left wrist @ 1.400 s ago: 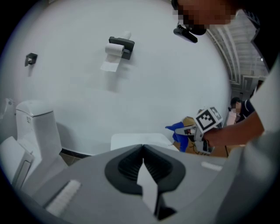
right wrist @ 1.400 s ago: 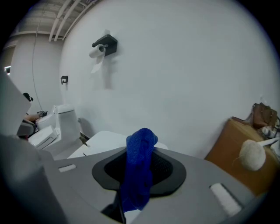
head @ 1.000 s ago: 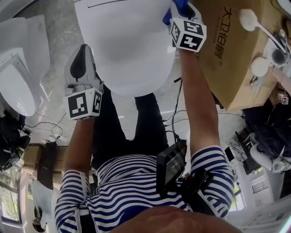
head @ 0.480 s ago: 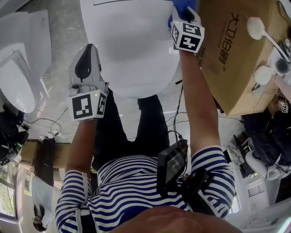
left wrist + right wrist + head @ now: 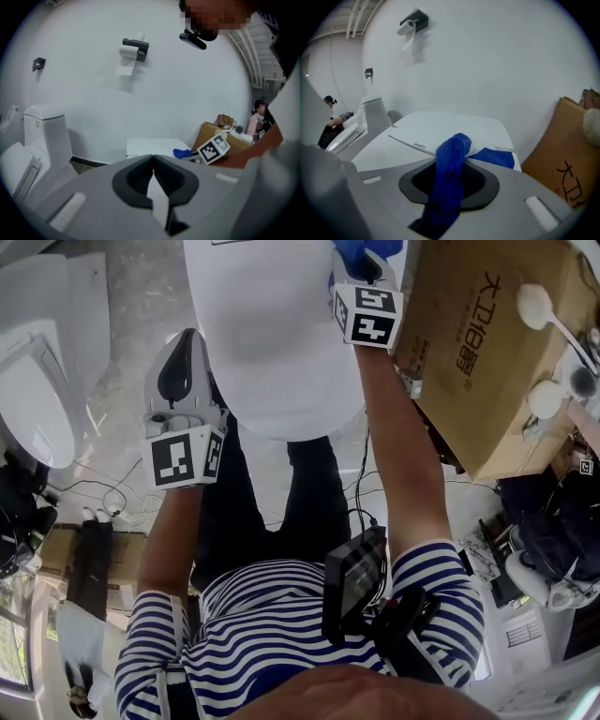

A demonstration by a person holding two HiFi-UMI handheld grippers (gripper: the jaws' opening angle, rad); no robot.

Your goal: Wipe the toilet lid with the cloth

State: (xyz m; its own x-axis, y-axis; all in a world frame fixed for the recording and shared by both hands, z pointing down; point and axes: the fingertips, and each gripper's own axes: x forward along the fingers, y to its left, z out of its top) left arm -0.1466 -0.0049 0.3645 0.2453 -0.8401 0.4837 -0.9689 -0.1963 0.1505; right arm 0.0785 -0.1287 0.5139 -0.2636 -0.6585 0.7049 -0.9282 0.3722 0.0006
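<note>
On toilet lid [image 5: 272, 343] — cloth [image 5: 451, 149] (right gripper [image 5: 449, 180])

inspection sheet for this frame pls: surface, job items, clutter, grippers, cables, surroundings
Surface: toilet lid white, closed; no marks visible.
Job's things: blue cloth pinched between the right jaws, its free end lying at the lid's far right side.
Clutter: cardboard box close beside the toilet's right side, with white long-handled items on top.
Grippers: right gripper shut on the cloth, at the lid's far right; left gripper shut, empty, beside the lid's left edge.
Cables: loose cables on the floor at left, more by the person's legs.
Surroundings: second toilet at left, toilet-paper holder on the white wall.
</note>
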